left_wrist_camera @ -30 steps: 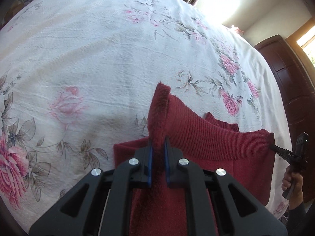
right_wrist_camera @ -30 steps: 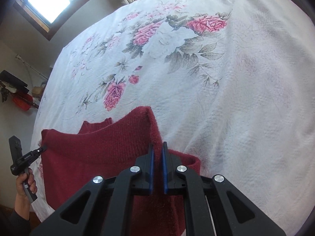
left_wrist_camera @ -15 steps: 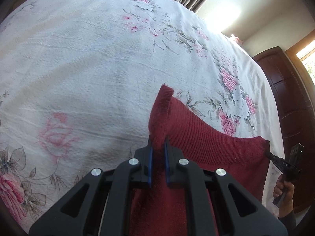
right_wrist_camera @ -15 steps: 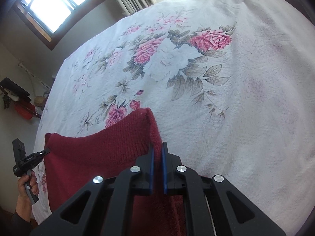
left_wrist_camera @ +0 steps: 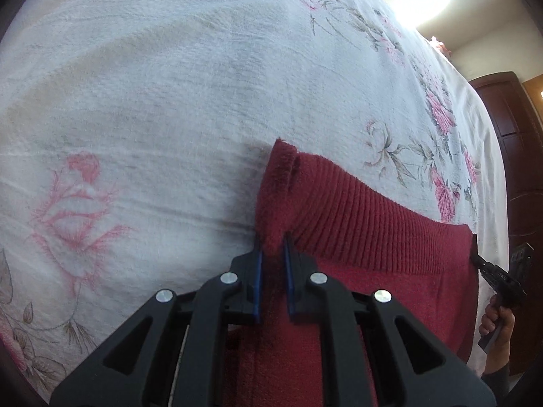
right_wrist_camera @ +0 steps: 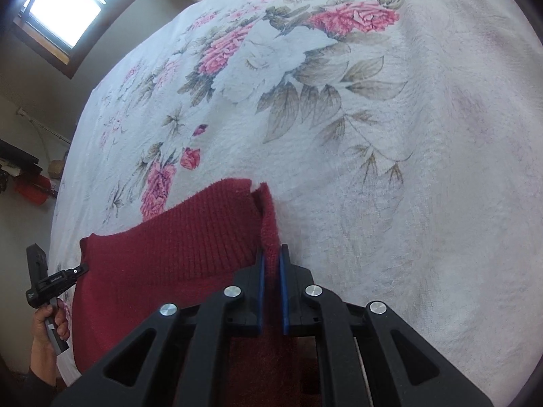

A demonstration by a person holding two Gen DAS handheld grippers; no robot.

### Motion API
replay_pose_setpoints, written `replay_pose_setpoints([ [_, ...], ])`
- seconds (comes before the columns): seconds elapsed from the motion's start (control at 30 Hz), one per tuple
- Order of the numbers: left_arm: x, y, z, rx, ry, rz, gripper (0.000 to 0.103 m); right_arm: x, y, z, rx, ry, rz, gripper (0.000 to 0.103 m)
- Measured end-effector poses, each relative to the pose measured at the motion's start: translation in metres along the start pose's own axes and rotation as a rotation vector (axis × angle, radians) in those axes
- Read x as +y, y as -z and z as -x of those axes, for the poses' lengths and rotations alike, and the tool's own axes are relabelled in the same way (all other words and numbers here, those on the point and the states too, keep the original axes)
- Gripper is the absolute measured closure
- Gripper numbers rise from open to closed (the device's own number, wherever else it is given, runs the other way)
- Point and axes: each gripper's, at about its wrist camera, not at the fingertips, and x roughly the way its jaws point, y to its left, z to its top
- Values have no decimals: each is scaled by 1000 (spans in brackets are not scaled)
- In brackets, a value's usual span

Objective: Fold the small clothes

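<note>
1. Left tongs clamped on one corner of the red knit garment; blue pads pinch the ribbed hem.
2. Garment hangs stretched between both tongs, over the floral bedspread. Whether the hem touches it, can't tell.
3. Right tongs clamped on the opposite corner; hand visible on the grip.
4. Around: dark wooden wardrobe past the bed's right edge, window and red clutter to the left.
</note>
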Motion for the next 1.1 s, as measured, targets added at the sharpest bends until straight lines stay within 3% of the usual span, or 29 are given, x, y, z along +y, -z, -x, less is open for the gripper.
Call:
replay_pose_setpoints([
  [0.07, -2, 1, 19, -47, -63, 20, 78, -5, 5, 3, -13, -5, 2, 93],
  [0.1, -7, 3, 33, -88, -67, 2, 77, -7, 9, 10, -26, -13, -9, 88],
  [0.17, -25, 14, 53, -125, 6, -80, 75, -6, 17, 31, -86, -44, -5, 86],
  [0.27, -45, 34, 48, -44, 158, -177, 70, 2, 34, 50, -99, -157, 8, 86],
  [0.33, -41, 47, 27, 4, 67, -189, 76, 10, 44, 40, -30, -192, 35, 86],
  [0.37, -33, 49, 18, 25, 15, -184, 84, 14, 49, 29, 15, -175, 58, 87],
  [0.4, -23, 51, 12, 27, -5, -170, 99, 15, 53, 20, 41, -136, 79, 91],
  [0.43, -14, 52, 11, 21, 2, -151, 101, 11, 55, 14, 49, -98, 84, 100],
  [0.5, -6, 52, 15, 20, 27, -112, 102, -6, 57, 8, 54, -94, 32, 103],
  [0.57, -12, 54, 35, -18, -3, -131, 101, -7, 60, 21, 37, -98, 6, 103],
  [0.67, -28, 79, 80, -85, 133, -205, 79, 13, 76, 52, 14, -193, 57, 97],
  [0.73, -38, 107, 92, -74, 182, -272, 80, 27, 90, 56, 36, -231, 94, 93],
  [0.8, -34, 130, 86, -53, 138, -284, 80, 41, 104, 44, 98, -263, 119, 90],
  [0.87, -17, 143, 69, -54, -1, -265, 84, 49, 119, 27, 135, -194, 161, 91],
  [0.93, 5, 151, 58, -38, 5, -225, 88, 37, 132, 21, 132, -188, 134, 103],
  [1.03, 7, 153, 75, -70, 13, -195, 93, 15, 142, 37, 107, -200, 64, 103],
  [1.1, -3, 165, 104, -139, 77, -222, 84, 15, 149, 59, 73, -199, 56, 97],
])
